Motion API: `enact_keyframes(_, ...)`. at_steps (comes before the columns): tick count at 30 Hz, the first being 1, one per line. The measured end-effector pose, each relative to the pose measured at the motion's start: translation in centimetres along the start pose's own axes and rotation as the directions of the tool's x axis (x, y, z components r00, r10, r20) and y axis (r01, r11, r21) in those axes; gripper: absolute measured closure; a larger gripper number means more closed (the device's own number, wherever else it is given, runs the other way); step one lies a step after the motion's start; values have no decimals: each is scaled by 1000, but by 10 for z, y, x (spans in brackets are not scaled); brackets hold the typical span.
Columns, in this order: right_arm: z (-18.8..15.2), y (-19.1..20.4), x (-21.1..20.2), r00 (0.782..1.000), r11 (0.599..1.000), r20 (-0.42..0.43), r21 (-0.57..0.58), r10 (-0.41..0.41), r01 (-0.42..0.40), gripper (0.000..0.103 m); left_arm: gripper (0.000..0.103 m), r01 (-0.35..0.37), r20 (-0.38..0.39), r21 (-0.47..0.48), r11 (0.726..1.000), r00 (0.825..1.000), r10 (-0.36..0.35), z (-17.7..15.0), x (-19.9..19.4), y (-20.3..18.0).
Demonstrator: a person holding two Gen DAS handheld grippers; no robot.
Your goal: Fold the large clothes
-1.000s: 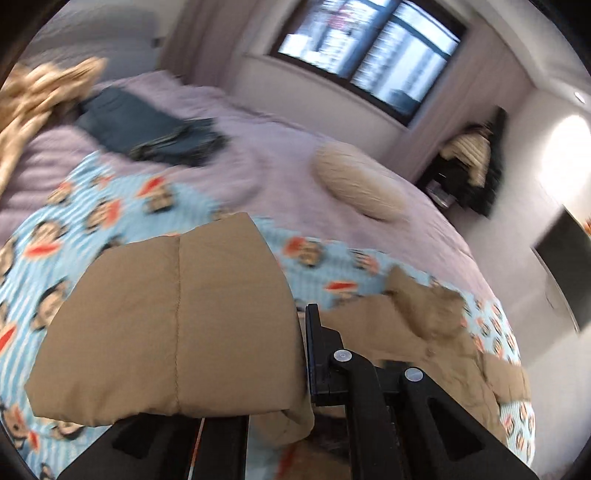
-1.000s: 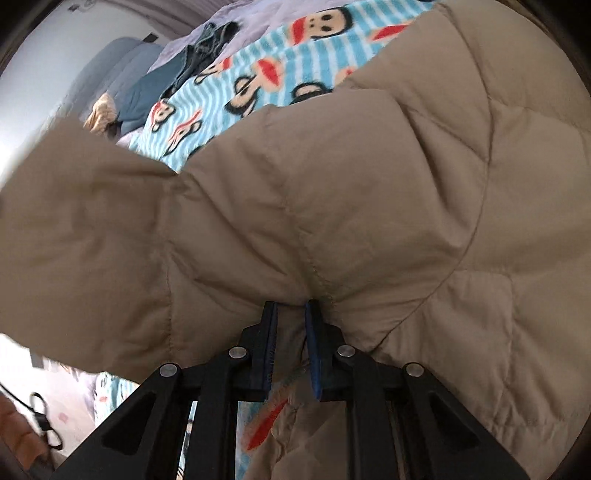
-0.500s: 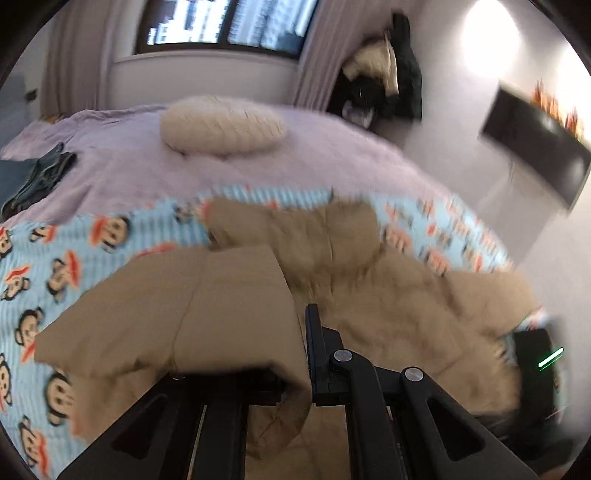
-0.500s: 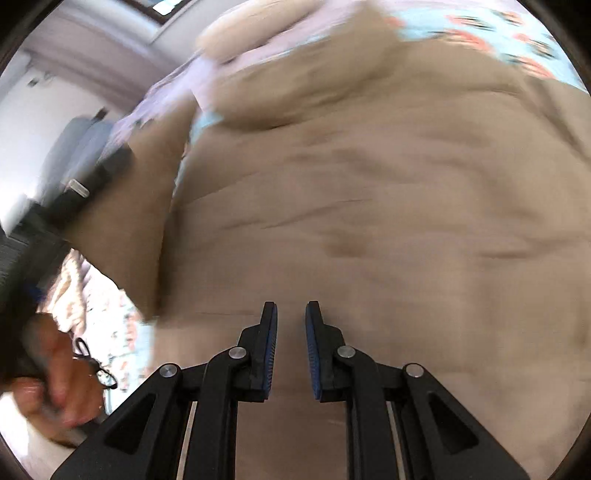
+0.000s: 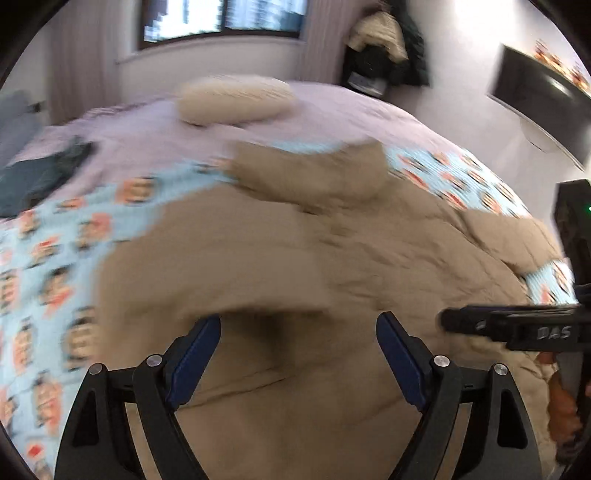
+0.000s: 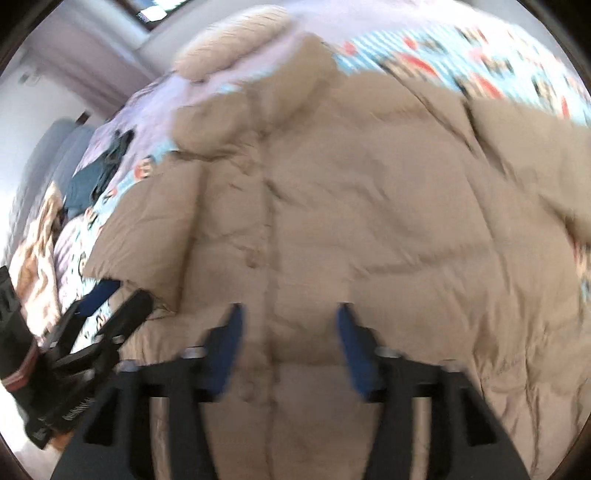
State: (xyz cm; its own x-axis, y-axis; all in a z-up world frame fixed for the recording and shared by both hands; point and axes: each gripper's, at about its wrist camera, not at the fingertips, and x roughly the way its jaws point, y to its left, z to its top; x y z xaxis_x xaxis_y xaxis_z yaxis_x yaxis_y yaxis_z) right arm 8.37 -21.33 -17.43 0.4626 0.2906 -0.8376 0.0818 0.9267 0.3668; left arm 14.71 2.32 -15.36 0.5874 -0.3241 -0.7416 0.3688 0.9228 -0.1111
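Both pairs of fingers stand spread wide and empty: left gripper [image 5: 297,343] beside the folded-in sleeve, right gripper [image 6: 288,332] over the placket of the tan quilted puffer jacket [image 6: 369,206], lying collar-away on the monkey-print blanket [image 5: 55,258].

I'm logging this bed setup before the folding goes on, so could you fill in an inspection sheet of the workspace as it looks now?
Surface: bed with lilac cover, monkey-print blanket on top.
Job's things: tan puffer jacket spread flat on the blanket, front up.
Clutter: cream pillow, dark jeans, patterned cloth near the bed edge.
Grippers: left gripper open, empty; right gripper open, empty, above the jacket.
Cables: nothing seen.
Surroundings: window, clothes pile in the corner.
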Motion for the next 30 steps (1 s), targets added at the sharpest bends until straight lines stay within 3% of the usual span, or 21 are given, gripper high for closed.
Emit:
enact_keyframes(2, 4, 43, 2, 999, 985, 35, -168, -26, 32, 35, 16, -85, 10, -70, 994, 996, 86, -5, -8, 36)
enact_keyframes(3, 2, 55, 3, 998, 974, 47, -220, -36, 45, 28, 16, -121, 1, -112, 986, 993, 122, -7, -8, 53)
enact_keyframes(5, -5, 101, 12, 991, 910, 100, -395, -90, 122, 24, 16, -170, -61, -216, 962, 985, 160, -15, 2, 95)
enact_keyframes(7, -16, 134, 25, 974, 819, 164, -529, -157, 221, 24, 16, -180, -116, -288, 941, 981, 152, -24, 16, 119)
enact_keyframes(11, -29, 180, 66, 906, 567, 314, -706, -285, 423, 24, 16, -197, -184, -307, 931, 972, 146, -44, 44, 131)
enact_keyframes(13, -24, 182, 79, 881, 515, 350, -716, -319, 471, 24, 16, -198, -181, -292, 936, 972, 149, -47, 49, 128)
enact_keyframes(15, -8, 169, 73, 859, 572, 375, -642, -347, 511, 24, 16, -191, -191, -287, 939, 972, 140, -47, 55, 127)
enact_keyframes(16, 4, 155, 66, 858, 639, 363, -574, -362, 512, 24, 16, -178, -198, -297, 938, 973, 121, -46, 56, 129)
enact_keyframes(17, 19, 133, 59, 872, 731, 325, -480, -365, 485, 24, 16, -150, -201, -312, 938, 976, 89, -45, 56, 133)
enact_keyframes(18, 28, 119, 54, 888, 797, 289, -402, -357, 451, 24, 16, -118, -196, -326, 938, 979, 55, -44, 55, 137)
enact_keyframes(19, 43, 85, 47, 924, 898, 214, -245, -317, 365, 24, 16, -72, -179, -350, 934, 984, 8, -40, 53, 144)
enact_keyframes(20, 49, 59, 43, 949, 948, 166, -132, -268, 291, 24, 16, -33, -158, -382, 924, 987, -30, -34, 52, 154)
enact_keyframes(21, 52, 45, 43, 961, 966, 144, -71, -235, 247, 25, 16, -10, -142, -410, 912, 988, -53, -29, 53, 161)
enact_keyframes(23, 56, 12, 45, 988, 991, 89, 55, -128, 123, 43, 16, 74, -117, -511, 857, 981, -155, -17, 66, 187)
enact_keyframes(24, 57, 4, 49, 994, 993, 62, 90, -87, 82, 67, 16, 105, -112, -556, 825, 973, -200, -15, 75, 197)
enact_keyframes(25, 57, -3, 54, 998, 991, 34, 126, -47, 42, 89, 17, 136, -102, -616, 776, 963, -250, -13, 87, 208)
enact_keyframes(26, 57, -9, 58, 1000, 987, 22, 159, -14, 10, 94, 23, 146, -94, -641, 753, 959, -267, -12, 93, 213)
enact_keyframes(27, 57, -14, 60, 1000, 980, 22, 199, 17, -21, 95, 60, 174, -76, -650, 740, 954, -290, -8, 99, 214)
enact_keyframes(28, 55, -23, 60, 998, 966, 31, 253, 54, -60, 96, 79, 191, -80, -640, 744, 947, -312, -3, 100, 210)
enact_keyframes(29, 52, -29, 60, 997, 957, 36, 282, 65, -73, 96, 79, 170, -85, -612, 773, 957, -278, 4, 95, 203)
enact_keyframes(30, 48, -36, 60, 996, 944, 39, 319, 76, -84, 96, 80, 148, -77, -539, 829, 972, -224, 12, 86, 190)
